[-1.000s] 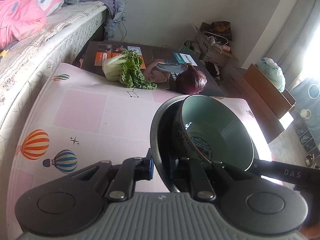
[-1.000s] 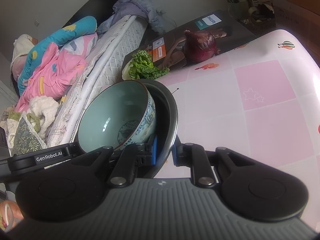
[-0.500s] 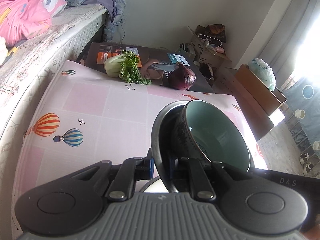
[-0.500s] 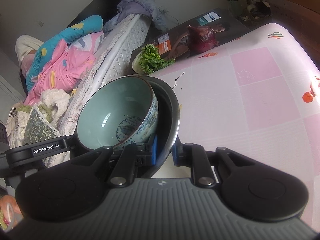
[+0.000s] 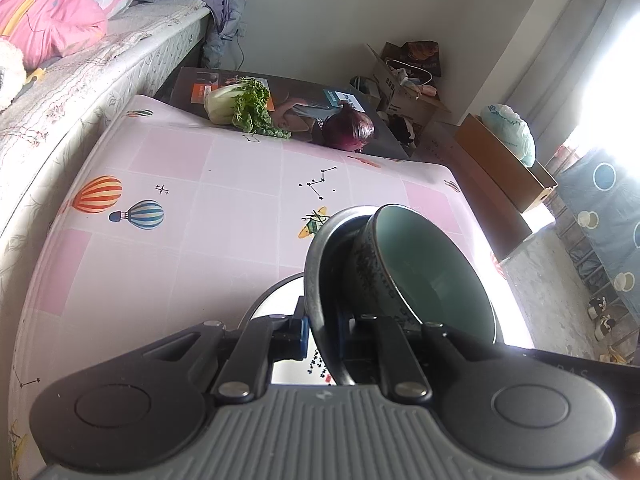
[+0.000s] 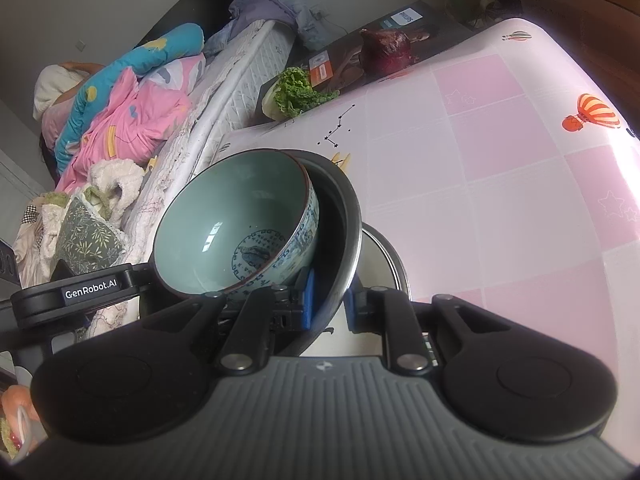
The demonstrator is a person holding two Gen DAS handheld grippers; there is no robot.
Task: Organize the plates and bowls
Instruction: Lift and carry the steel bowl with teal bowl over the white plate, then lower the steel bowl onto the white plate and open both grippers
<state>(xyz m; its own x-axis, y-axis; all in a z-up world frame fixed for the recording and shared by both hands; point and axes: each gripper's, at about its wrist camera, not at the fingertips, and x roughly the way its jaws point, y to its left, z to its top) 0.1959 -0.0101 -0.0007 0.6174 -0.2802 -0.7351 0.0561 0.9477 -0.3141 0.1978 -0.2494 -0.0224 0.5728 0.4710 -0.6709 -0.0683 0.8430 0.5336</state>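
A dark metal plate [image 5: 316, 264] hangs above the pink table [image 5: 200, 220], with a teal bowl [image 5: 432, 276] with a blue pattern resting in it. My left gripper [image 5: 322, 332] is shut on the plate's near rim. In the right wrist view my right gripper [image 6: 328, 300] is shut on the opposite rim of the same dark plate [image 6: 344, 220], and the teal bowl [image 6: 232, 208] leans inside it. A white plate [image 6: 380, 256] with a dark rim lies on the table just below, also visible as the white plate [image 5: 276, 300] under my left fingers.
A bok choy [image 5: 240, 108] and a red onion [image 5: 348, 130] lie at the table's far edge on a dark printed box [image 5: 304, 100]. A bed [image 5: 100, 60] with pink bedding runs along the left. Cardboard boxes [image 5: 404, 80] stand by the far wall.
Both grippers have carried the dark plate and bowl back toward the table's near side, so the vegetables look farther away. The white plate has come into view beneath them.
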